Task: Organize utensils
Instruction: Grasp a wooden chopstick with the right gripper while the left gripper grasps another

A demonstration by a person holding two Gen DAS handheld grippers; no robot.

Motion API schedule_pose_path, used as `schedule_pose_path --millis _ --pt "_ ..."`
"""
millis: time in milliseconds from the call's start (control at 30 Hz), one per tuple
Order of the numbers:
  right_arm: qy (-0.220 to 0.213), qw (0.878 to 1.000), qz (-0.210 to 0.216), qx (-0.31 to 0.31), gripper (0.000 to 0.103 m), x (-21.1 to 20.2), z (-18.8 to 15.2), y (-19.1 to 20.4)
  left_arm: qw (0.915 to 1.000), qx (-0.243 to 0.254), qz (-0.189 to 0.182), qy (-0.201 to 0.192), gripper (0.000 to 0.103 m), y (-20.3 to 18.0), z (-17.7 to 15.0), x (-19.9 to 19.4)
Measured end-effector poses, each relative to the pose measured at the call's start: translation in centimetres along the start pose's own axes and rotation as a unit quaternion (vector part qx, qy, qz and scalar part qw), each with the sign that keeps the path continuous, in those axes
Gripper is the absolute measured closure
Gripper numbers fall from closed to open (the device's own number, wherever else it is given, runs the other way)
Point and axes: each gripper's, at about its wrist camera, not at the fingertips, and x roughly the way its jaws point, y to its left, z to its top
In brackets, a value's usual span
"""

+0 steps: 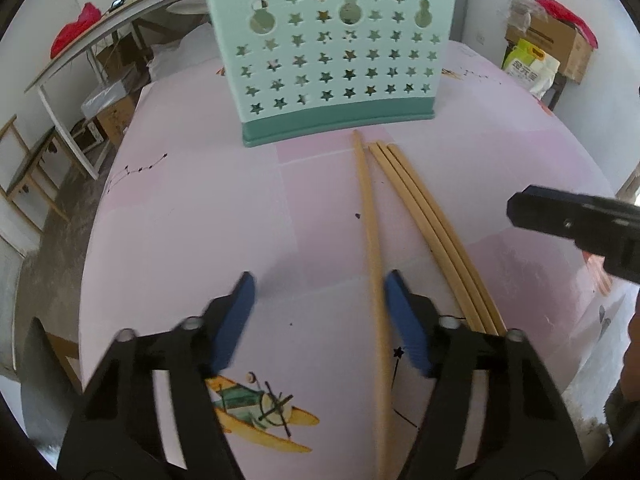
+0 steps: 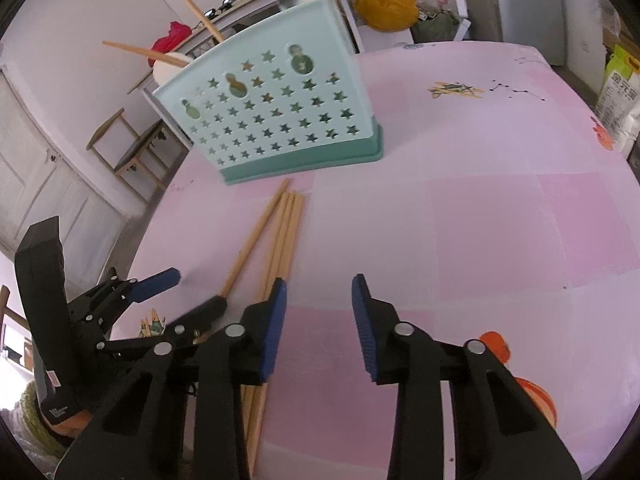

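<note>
Looking down through both wrist cameras, I saw a round desk covered in a pale pink checked cloth printed with small aeroplanes and dotted constellations. Around it the room was cluttered: white walls, a long white side bench with a red bag on it, cardboard boxes in the corner, a wooden chair by a panelled door, and a yellow bag at the far side.

One mint-green plastic utensil holder with star-shaped cut-outs and a darker green base stood upright near the desk's far edge; in the right view two wooden chopsticks poked out above its rim. Four more light wooden chopsticks lay flat on the cloth just in front of the holder: a single chopstick lying apart, and a group of three chopsticks lying side by side to its right.

My left gripper had its blue-padded fingers spread, with the single chopstick running between them close to the right-hand finger; I couldn't tell whether that pad touched it. My right gripper also had its fingers spread over bare cloth, its left finger overlapping the group of three in view, nothing pinched. Nothing stood between the chopsticks and the holder.
</note>
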Motion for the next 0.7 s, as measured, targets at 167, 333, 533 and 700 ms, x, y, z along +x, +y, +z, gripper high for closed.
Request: schedule_pose_path --millis 167,333,533,700 --pt "0.014 1.000 0.013 -0.017 0.082 1.2 0.3 1.2 1.0000 0.004 -0.001 -0.004 0.078 0.3 -0.1 -0.3" --pt "0.018 0.999 0.016 -0.024 0.089 2.1 0.7 1.8 0.9996 -0.006 0.027 0.004 0.096 1.0 -0.2 -0.4" --pt "0.027 0.999 0.019 -0.029 0.095 2.9 0.7 2.3 0.9989 -0.031 0.035 0.009 0.096 2.4 -0.5 -0.6" --pt "0.036 0.999 0.010 -0.022 0.097 3.5 0.3 2.3 0.9986 -0.037 0.038 0.009 0.096 2.7 -0.6 -0.7"
